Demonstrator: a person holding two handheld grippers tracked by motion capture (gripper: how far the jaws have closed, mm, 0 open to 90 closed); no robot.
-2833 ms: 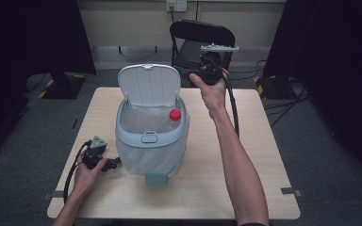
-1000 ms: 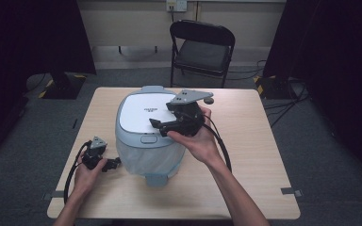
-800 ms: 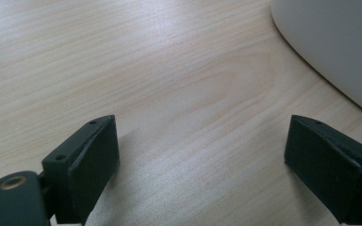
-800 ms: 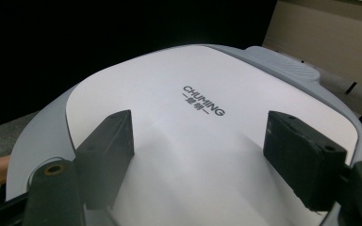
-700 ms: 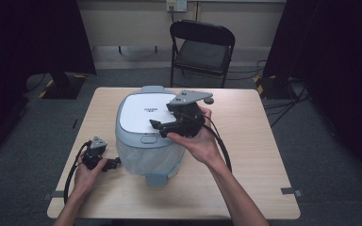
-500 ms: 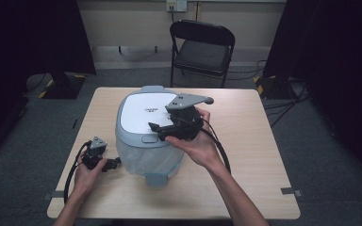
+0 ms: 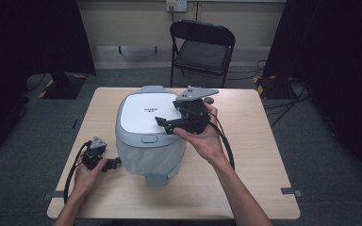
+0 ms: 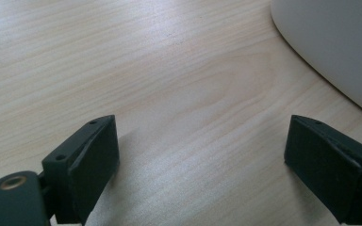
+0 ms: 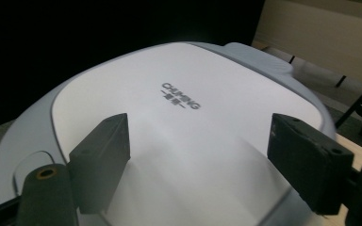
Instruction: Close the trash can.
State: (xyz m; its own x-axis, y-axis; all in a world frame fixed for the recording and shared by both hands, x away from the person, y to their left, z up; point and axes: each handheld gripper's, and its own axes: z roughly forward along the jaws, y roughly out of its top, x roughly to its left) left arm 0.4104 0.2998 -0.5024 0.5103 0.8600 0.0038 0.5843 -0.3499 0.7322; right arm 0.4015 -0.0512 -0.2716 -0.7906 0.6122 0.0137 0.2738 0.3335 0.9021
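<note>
A pale blue cooker (image 7: 147,155) with a white lid (image 7: 143,115) stands in the middle of the wooden table (image 7: 259,141), lid down. My right gripper (image 7: 165,125) hovers just over the lid's right side, open, with nothing between its jaws. In the right gripper view the lid (image 9: 217,84) with its printed logo lies right under the right gripper (image 9: 200,146). My left gripper (image 7: 115,163) rests on the table by the cooker's left flank, open. In the left gripper view the left gripper (image 8: 200,146) holds nothing, and the cooker's wall (image 8: 339,42) curves past at upper right.
A black folding chair (image 7: 202,47) stands behind the table's far edge. Bare tabletop (image 7: 254,169) stretches to the right of and in front of the cooker. Cables trail from both grippers across the table. The room around is dark, with grey floor.
The cooker's lid, open 2.8 s ago with a red part showing inside, is now down. My right gripper came from behind the cooker onto the lid, then lifted slightly. The left gripper stayed still.
</note>
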